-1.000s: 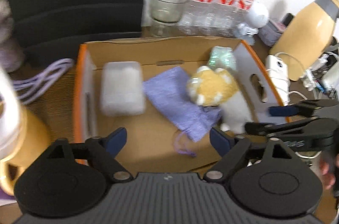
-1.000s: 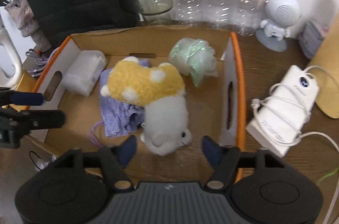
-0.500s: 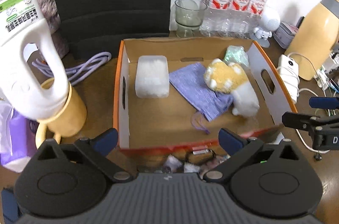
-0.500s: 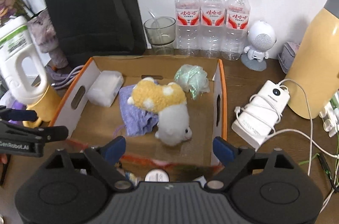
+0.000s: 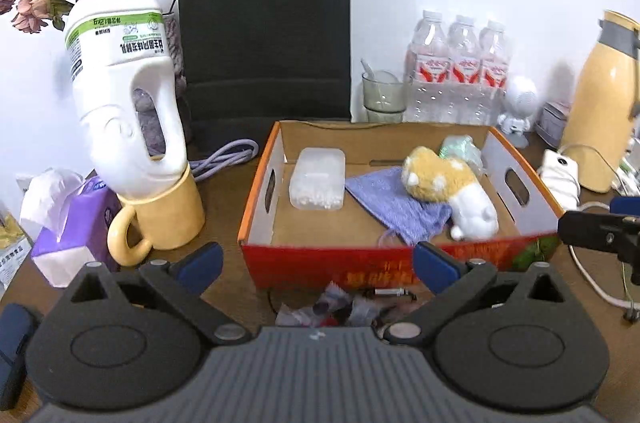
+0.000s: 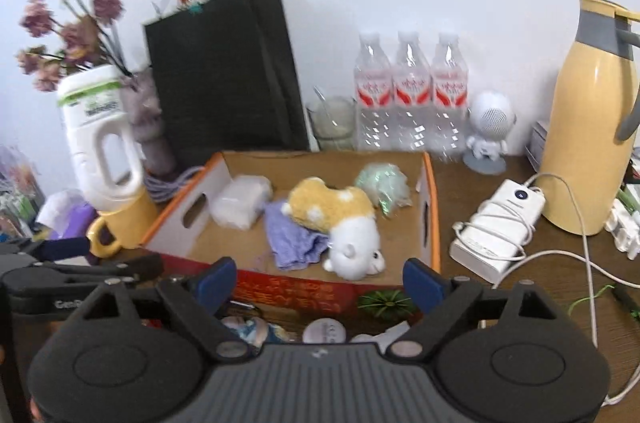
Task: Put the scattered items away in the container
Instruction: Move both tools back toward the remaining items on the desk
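Blue-padded jaws of the left gripper [image 5: 316, 263] stand as wide as they go, with nothing between them; the right gripper [image 6: 318, 281] is likewise spread and empty. Both hang on the near side of the cardboard box [image 5: 400, 269], the right one also showing at the edge of the left view.

Just ahead of the left fingertips, on the brown table [image 5: 224, 191] against the box's red front wall, lies a small heap of loose items [image 5: 340, 309]: crumpled wrappers and a slim dark tube, too blurred to name further. The right view shows round tins or badges [image 6: 324, 331] in the same strip, partly hidden by the gripper body. These look like the scattered things yet to go in.

Inside the box already lie a clear plastic case [image 5: 318, 179], a purple pouch [image 5: 396, 207], a yellow-and-white plush toy [image 5: 452, 195] resting partly on the pouch, and a pale green bundle [image 5: 460, 149] in the far corner.

The next step is probably a pick from the heap. To do it well, each gripper should tip steeply down, settle on one item rather than the whole pile, close on its firmest part, then lift clear of the front wall before releasing over the bare cardboard on the near left.
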